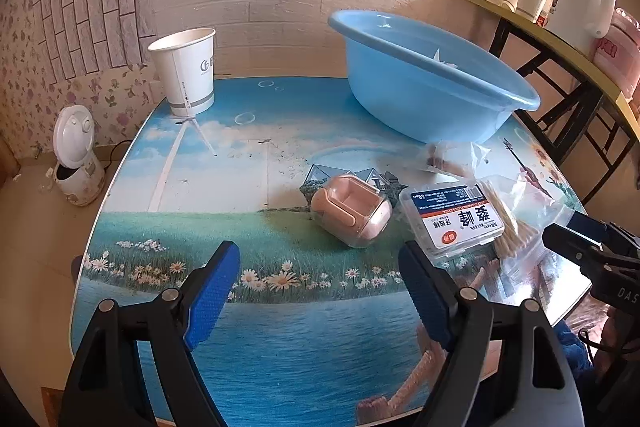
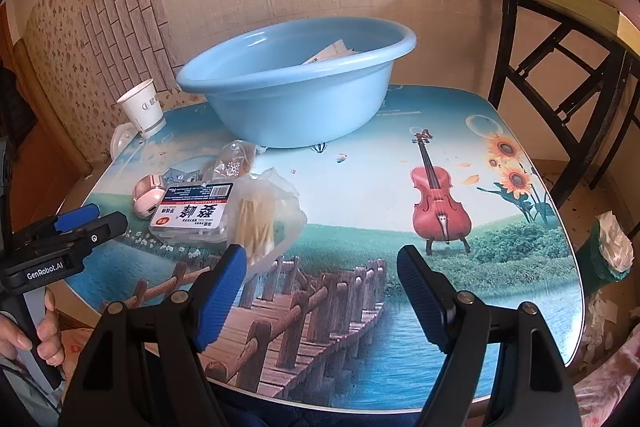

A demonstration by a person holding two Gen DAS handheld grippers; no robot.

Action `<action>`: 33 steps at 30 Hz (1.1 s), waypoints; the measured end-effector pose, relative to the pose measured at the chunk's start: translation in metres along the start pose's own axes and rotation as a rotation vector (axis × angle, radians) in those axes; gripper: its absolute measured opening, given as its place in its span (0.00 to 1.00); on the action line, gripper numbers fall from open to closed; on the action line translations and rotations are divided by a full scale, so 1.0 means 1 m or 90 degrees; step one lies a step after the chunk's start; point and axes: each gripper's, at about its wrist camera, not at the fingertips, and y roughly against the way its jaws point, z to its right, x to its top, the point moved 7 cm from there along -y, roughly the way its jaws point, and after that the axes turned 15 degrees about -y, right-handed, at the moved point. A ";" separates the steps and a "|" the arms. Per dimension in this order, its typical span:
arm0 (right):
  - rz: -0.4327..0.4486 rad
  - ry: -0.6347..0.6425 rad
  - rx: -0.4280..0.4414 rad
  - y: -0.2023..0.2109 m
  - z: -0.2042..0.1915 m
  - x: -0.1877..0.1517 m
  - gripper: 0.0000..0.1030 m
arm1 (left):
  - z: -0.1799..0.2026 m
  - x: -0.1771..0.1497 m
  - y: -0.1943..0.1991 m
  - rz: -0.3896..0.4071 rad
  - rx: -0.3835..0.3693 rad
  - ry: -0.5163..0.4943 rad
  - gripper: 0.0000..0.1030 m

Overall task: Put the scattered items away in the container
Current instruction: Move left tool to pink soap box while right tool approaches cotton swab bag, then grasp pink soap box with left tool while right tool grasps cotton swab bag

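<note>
While both grippers hang above the near edge, the desk (image 2: 360, 187) shows its printed scene of sky, meadow, violin and wooden bridge, set against a white brick-pattern wall with flowered paper off to the left. A second, yellow-edged table (image 1: 560, 39) stands beyond the right edge, carrying a white kettle and a bottle. A paper cup (image 1: 186, 71) sits at the far left corner, and the blue basin (image 2: 296, 83) sits at the far edge.

Something pale lies inside the basin, but its wall hides most of it. A crumpled clear wrapper (image 2: 234, 163) just in front of the basin is hard to make out.

Left of centre, a pink case (image 1: 352, 213), a clear floss-pick box (image 1: 456, 219) and a plastic bag of cotton swabs (image 2: 260, 215) are clustered together, the box touching the bag.

Left gripper (image 1: 320, 283): jaws spread, nothing between them, the pink case just ahead. Right gripper (image 2: 322, 283): jaws spread and empty, the swab bag just beyond its left finger.
</note>
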 end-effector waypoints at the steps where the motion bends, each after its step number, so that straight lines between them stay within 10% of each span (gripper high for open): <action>1: -0.002 0.000 0.001 -0.002 -0.001 0.001 0.78 | 0.000 0.001 -0.002 -0.001 0.000 -0.004 0.78; 22: -0.026 0.001 0.017 -0.027 -0.011 0.005 0.75 | 0.004 0.021 -0.030 -0.015 -0.015 -0.055 0.71; 33: -0.048 0.022 0.053 -0.037 -0.026 0.001 0.49 | 0.018 0.020 -0.036 -0.023 -0.038 -0.073 0.48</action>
